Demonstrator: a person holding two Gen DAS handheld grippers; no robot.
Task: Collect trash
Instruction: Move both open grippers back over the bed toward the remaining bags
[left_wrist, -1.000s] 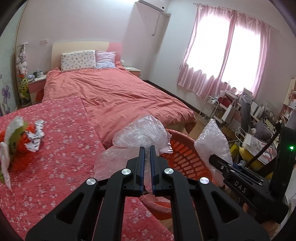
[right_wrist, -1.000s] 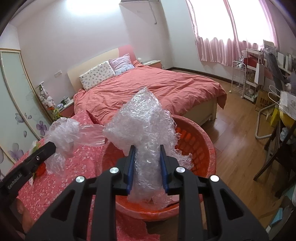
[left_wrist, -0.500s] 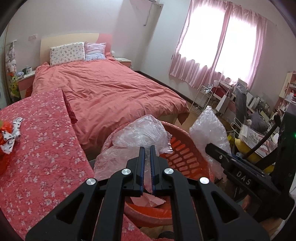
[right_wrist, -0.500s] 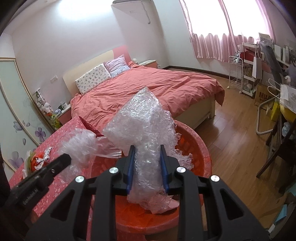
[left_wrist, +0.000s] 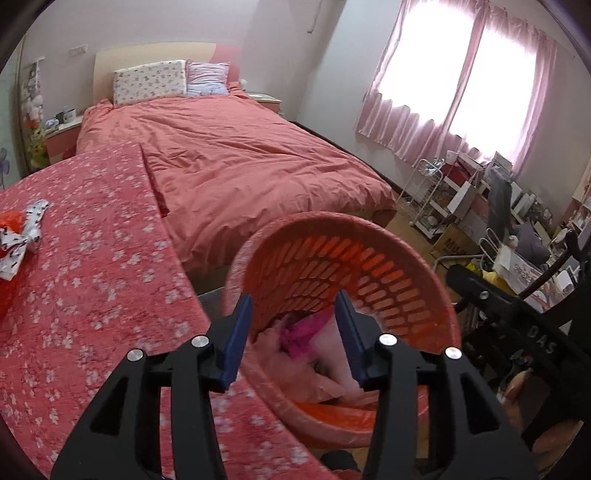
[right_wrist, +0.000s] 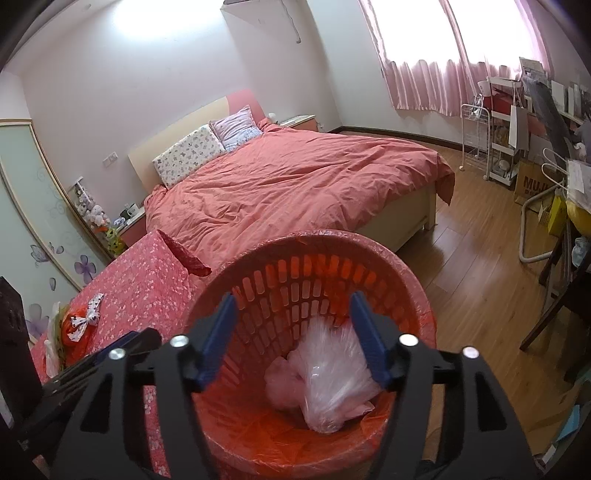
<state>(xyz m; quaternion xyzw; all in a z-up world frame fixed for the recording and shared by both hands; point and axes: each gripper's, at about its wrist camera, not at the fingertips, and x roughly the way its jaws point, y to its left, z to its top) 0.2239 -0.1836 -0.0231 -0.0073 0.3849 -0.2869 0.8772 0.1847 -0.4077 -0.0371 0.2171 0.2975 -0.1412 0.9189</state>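
both hand-held grippers hang spread wide and empty over the orange basket (right_wrist: 369, 258), tilted down toward its mouth: the left hand-held gripper (left_wrist: 295, 328), the right hand-held gripper (right_wrist: 291, 328). inside the slotted plastic basket, lined with thin red film, lies the trash: crinkled clear plastic wrap (right_wrist: 332, 380) and a pink wad (left_wrist: 303, 328). left of it stands the desk (left_wrist: 92, 266) under a flowered red cloth.

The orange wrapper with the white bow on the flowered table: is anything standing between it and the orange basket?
Nothing visible does. The wrapper lies on the flowered table, and bare cloth runs from it to the orange basket, whose mouth is open. Both hand-held grippers, left and right, hang open over the basket.
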